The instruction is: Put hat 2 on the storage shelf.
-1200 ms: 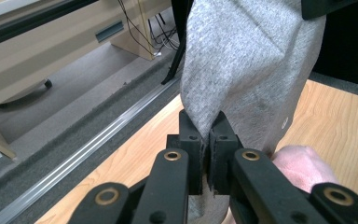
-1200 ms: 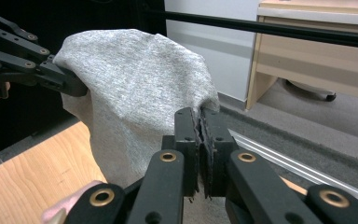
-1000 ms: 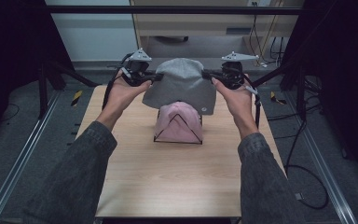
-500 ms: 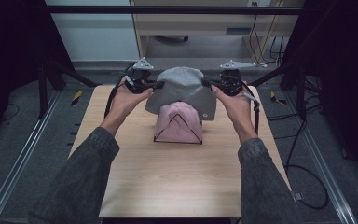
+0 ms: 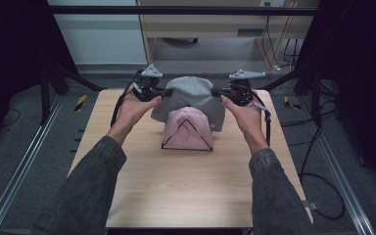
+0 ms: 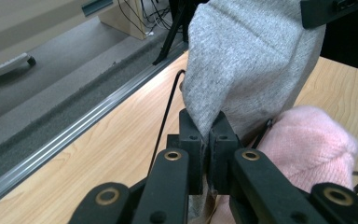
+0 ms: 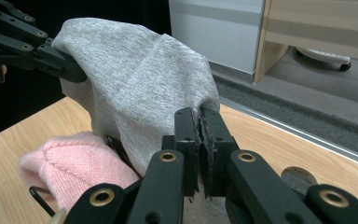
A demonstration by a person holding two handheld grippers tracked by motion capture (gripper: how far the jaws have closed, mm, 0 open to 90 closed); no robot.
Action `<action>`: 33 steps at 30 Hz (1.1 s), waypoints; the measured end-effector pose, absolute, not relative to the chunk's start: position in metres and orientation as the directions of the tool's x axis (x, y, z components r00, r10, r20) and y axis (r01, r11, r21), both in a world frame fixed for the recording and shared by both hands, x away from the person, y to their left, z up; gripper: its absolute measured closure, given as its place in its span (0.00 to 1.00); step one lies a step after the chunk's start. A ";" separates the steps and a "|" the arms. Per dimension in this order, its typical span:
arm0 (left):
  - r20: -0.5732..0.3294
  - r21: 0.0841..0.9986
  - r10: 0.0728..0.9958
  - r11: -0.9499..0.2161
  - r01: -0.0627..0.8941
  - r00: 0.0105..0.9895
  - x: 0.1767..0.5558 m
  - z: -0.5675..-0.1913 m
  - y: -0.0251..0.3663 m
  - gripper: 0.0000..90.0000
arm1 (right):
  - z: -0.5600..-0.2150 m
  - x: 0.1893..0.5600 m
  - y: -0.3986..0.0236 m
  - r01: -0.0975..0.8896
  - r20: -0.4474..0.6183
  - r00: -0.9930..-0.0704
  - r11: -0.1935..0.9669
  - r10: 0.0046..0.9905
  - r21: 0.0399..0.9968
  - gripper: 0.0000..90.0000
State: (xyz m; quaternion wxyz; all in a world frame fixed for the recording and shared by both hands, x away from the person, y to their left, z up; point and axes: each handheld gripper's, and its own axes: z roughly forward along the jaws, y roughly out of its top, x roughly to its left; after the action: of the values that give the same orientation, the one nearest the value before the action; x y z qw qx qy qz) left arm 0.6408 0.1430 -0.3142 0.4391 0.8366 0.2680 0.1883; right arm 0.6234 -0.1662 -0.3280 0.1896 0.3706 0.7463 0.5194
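Grey knit hat [image 5: 188, 98]: soft, light, limp; left gripper [image 5: 162, 92] and right gripper [image 5: 219, 92] each clamped on its hem edge, above pink hat [image 5: 186, 129] on wire stand [image 5: 186, 148].

Light: you work under soft overhead light; the table [image 5: 186, 196] is evenly lit.
Surroundings: in the high view, 9 and 3 o'clock fall nearly black.
Shadows: faint.
Glare: none on the wood.
Focus: the high view looks soft; your gripper views are sharper, with their 6 o'clock edges slightly blurred.
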 end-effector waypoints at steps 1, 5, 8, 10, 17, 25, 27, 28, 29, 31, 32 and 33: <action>0.079 0.835 0.614 -0.471 0.284 0.785 0.641 -0.315 0.143 0.96 | -0.330 0.623 -0.166 0.360 0.107 -0.654 0.184 0.749 0.915 0.96; 0.073 0.830 0.613 -0.474 0.293 0.787 0.641 -0.321 0.145 0.96 | -0.335 0.623 -0.164 0.368 0.108 -0.655 0.191 0.748 0.910 0.96; 0.071 0.828 0.613 -0.476 0.296 0.787 0.641 -0.324 0.146 0.96 | -0.338 0.624 -0.163 0.375 0.111 -0.655 0.194 0.747 0.906 0.96; 0.071 0.826 0.613 -0.479 0.298 0.787 0.641 -0.327 0.146 0.96 | -0.342 0.624 -0.162 0.383 0.113 -0.654 0.198 0.748 0.902 0.96; 0.057 0.821 0.613 -0.477 0.313 0.788 0.639 -0.339 0.149 0.96 | -0.354 0.625 -0.161 0.403 0.131 -0.651 0.194 0.748 0.894 0.96; 0.052 0.821 0.614 -0.476 0.317 0.788 0.638 -0.344 0.151 0.96 | -0.361 0.624 -0.159 0.410 0.133 -0.653 0.201 0.746 0.890 0.96; 0.046 0.818 0.617 -0.474 0.325 0.786 0.638 -0.348 0.152 0.96 | -0.361 0.624 -0.158 0.410 0.133 -0.654 0.202 0.745 0.889 0.96; 0.046 0.817 0.618 -0.475 0.326 0.785 0.638 -0.349 0.152 0.96 | -0.363 0.623 -0.157 0.415 0.130 -0.654 0.210 0.745 0.885 0.96; 0.047 0.815 0.616 -0.479 0.326 0.786 0.637 -0.351 0.152 0.96 | -0.363 0.623 -0.157 0.416 0.131 -0.654 0.209 0.745 0.885 0.96; 0.047 0.813 0.617 -0.480 0.329 0.785 0.637 -0.352 0.152 0.96 | -0.364 0.623 -0.157 0.415 0.130 -0.655 0.211 0.744 0.885 0.96; 0.049 0.810 0.619 -0.484 0.331 0.784 0.636 -0.354 0.152 0.96 | -0.365 0.623 -0.158 0.417 0.135 -0.654 0.206 0.744 0.885 0.96; 0.047 0.805 0.619 -0.488 0.338 0.784 0.636 -0.355 0.152 0.96 | -0.365 0.623 -0.158 0.417 0.135 -0.654 0.206 0.744 0.885 0.96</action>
State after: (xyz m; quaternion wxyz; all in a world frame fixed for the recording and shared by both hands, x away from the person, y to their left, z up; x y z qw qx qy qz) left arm 0.6362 0.1517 -0.3549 0.4194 0.8462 0.2826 0.1679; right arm 0.6231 -0.1575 -0.3650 0.1632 0.3824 0.7592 0.5008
